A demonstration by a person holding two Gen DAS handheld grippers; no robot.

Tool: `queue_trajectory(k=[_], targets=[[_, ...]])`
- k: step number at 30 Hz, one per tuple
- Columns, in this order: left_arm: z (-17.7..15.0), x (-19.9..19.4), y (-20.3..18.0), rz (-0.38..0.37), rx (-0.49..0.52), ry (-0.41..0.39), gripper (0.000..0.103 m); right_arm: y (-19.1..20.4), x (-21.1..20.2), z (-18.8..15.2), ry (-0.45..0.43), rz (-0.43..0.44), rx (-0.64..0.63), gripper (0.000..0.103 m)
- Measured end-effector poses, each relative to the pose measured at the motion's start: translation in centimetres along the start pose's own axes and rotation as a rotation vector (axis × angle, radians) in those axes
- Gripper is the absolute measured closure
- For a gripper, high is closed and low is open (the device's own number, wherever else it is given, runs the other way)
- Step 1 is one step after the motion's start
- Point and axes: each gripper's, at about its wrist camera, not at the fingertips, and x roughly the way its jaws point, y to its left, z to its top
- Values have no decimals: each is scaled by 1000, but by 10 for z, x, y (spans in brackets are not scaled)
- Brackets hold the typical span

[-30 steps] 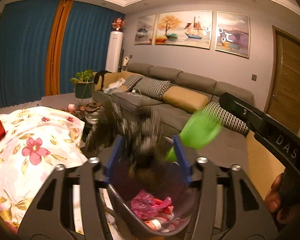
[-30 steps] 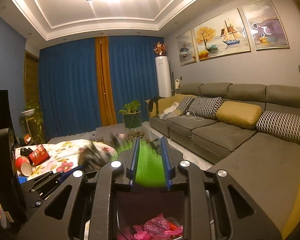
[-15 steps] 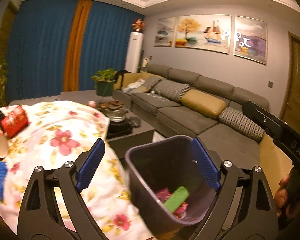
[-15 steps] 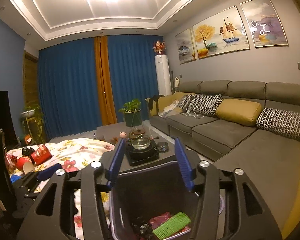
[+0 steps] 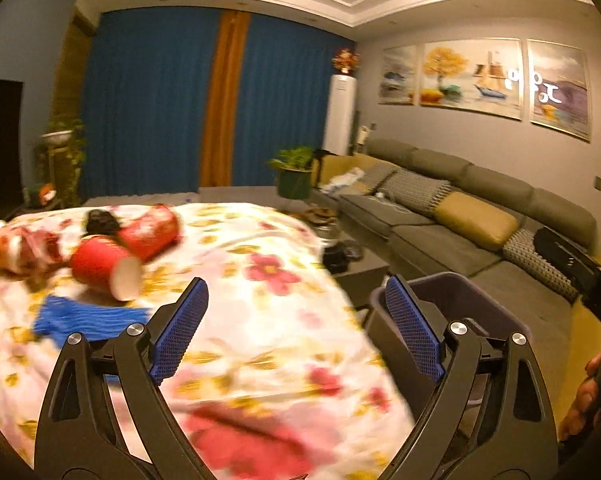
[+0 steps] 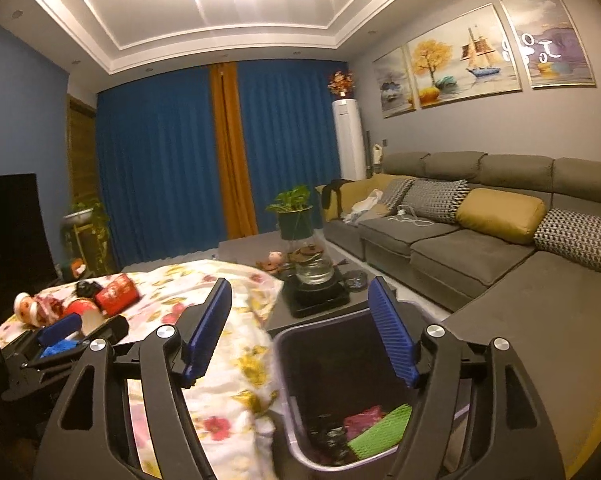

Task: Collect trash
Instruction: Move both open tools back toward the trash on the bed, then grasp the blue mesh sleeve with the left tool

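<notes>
A dark trash bin (image 6: pixel 340 376) stands beside the table and holds a green item (image 6: pixel 382 432), a pink wrapper (image 6: pixel 362 418) and dark scraps. My right gripper (image 6: pixel 300 334) is open and empty above the bin's left rim. My left gripper (image 5: pixel 296 330) is open and empty over the floral tablecloth (image 5: pixel 260 320), with the bin (image 5: pixel 460 300) at its right. On the table's far left lie a red paper cup (image 5: pixel 100 266), a red packet (image 5: pixel 150 230), a blue cloth (image 5: pixel 84 318), a black item (image 5: pixel 100 220) and a crumpled wrapper (image 5: pixel 20 246).
A grey sectional sofa (image 6: pixel 480 240) with cushions runs along the right. A low dark table with a glass teapot (image 6: pixel 314 270) stands beyond the bin. A potted plant (image 6: pixel 294 216) and blue curtains are at the back. A dark TV (image 6: pixel 12 232) is on the left.
Both grippers opened and dropped the dark scraps and the green item into the bin. The left gripper then swung left from over the bin to above the tablecloth; the right gripper shifted slightly left.
</notes>
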Motion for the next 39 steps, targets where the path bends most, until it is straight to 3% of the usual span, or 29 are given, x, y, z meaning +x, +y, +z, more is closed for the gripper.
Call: queue_trajectory(k=[7, 15, 23, 31, 34, 36, 37, 39], targets=[[-4, -22, 67, 149, -49, 5, 14, 45, 4, -6, 21, 91, -24, 33], [-11, -39, 127, 266, -76, 12, 14, 100, 10, -13, 49, 195, -55, 33], [-15, -32, 165, 298, -83, 44, 15, 140, 29, -19, 90, 262, -80, 33], [-23, 20, 179, 244, -86, 191, 17, 171, 56, -20, 120, 295, -100, 33], [-31, 37, 184, 202, -107, 277, 31, 181, 67, -23, 137, 302, -106, 33], [-35, 43, 186, 190, -117, 306, 50, 188, 75, -26, 154, 310, -111, 33], [-36, 44, 188, 177, -125, 313, 54, 190, 77, -27, 160, 312, -114, 33], [-37, 44, 189, 149, -138, 315, 77, 197, 83, -30, 174, 319, -123, 33]])
